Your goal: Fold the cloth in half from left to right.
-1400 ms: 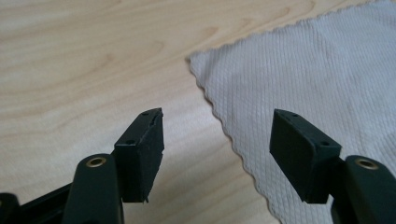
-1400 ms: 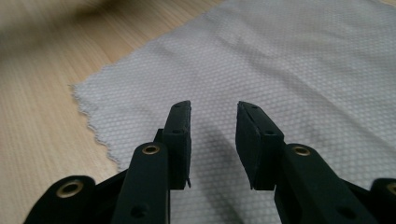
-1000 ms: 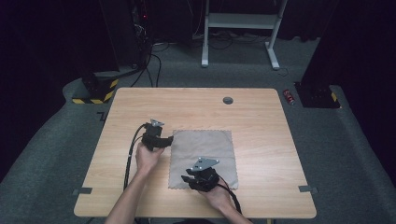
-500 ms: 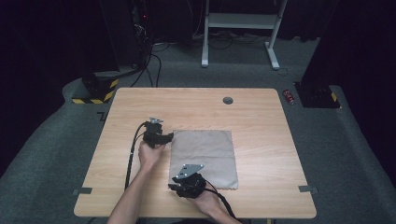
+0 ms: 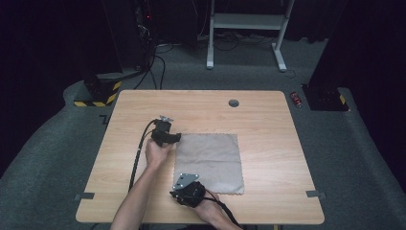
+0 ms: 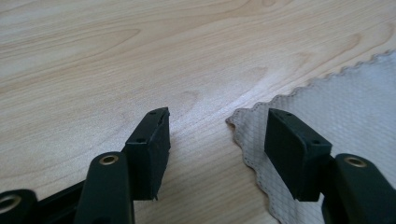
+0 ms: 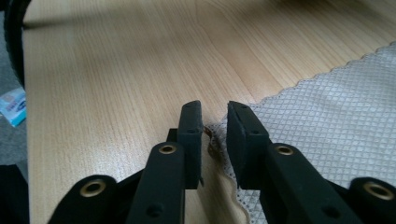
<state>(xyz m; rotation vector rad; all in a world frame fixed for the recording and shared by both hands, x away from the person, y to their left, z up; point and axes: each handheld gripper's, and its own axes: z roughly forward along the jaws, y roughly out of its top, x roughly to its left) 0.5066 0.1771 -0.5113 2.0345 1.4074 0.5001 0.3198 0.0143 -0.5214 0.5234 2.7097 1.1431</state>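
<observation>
Flat grey cloth (image 5: 209, 161) (scalloped edge, diamond weave): left claw (image 6: 217, 135) released, right claw (image 7: 214, 140) closing, unclamped.

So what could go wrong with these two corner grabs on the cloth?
The right tongs have just been closing, with the cloth corner between the jaws but a gap left: they may catch only the scalloped edge and slip. The left tongs stand open astride their corner, one jaw off the cloth, and could push it instead.
</observation>
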